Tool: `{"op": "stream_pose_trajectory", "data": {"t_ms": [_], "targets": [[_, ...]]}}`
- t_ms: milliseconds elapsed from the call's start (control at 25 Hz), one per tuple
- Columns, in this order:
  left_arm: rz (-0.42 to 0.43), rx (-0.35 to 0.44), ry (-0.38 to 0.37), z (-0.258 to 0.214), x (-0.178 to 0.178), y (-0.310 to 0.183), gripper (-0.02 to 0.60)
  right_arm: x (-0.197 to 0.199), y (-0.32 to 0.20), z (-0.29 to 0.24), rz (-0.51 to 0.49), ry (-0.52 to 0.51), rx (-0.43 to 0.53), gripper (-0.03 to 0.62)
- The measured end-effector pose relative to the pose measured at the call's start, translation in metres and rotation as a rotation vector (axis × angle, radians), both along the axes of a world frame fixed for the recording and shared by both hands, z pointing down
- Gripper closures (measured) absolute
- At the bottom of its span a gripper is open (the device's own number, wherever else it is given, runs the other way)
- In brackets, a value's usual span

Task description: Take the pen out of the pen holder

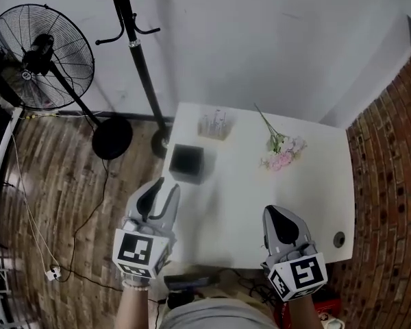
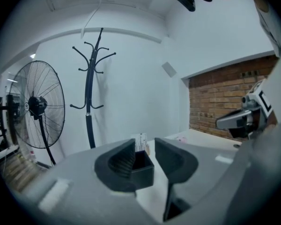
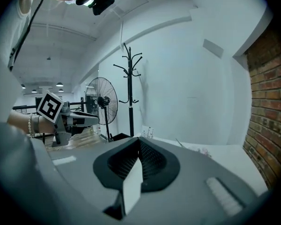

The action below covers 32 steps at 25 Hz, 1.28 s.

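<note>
Two claws aloft, left parted, right closed

Fan beside coat stand; flowers (pink) on table.

Contents of clear holder (head view) too small to tell

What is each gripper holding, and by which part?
Nothing is held: the left gripper has its jaws apart, gripping nothing, and the right gripper has its jaws together, empty.
</note>
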<state>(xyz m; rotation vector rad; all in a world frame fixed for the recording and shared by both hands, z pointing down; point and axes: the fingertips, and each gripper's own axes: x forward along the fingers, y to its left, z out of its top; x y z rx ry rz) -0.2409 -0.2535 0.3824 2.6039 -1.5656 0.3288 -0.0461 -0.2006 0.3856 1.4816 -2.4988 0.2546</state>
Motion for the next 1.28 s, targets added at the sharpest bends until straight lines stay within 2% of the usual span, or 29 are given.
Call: {"op": "stream_pose_trajectory", "data": {"t_ms": [440, 640, 920, 1280], "targets": [[0.036, -0.086, 0.022, 0.046, -0.018, -0.040, 0.463, -0.005, 0.003, 0.020, 0.098, 0.032, -0.064, 0.591], [0.068, -0.133, -0.027, 0.070, -0.019, -0.050, 0.463, -0.006, 0.008, 0.030, 0.136, 0.047, -0.093, 0.591], [0.101, -0.134, -0.093, 0.096, -0.015, -0.062, 0.463, -0.001, 0.018, 0.038, 0.188, 0.067, -0.116, 0.591], [0.083, -0.165, -0.039, 0.112, -0.015, -0.071, 0.479, 0.006, 0.030, 0.041, 0.239, 0.077, -0.124, 0.591]]}}
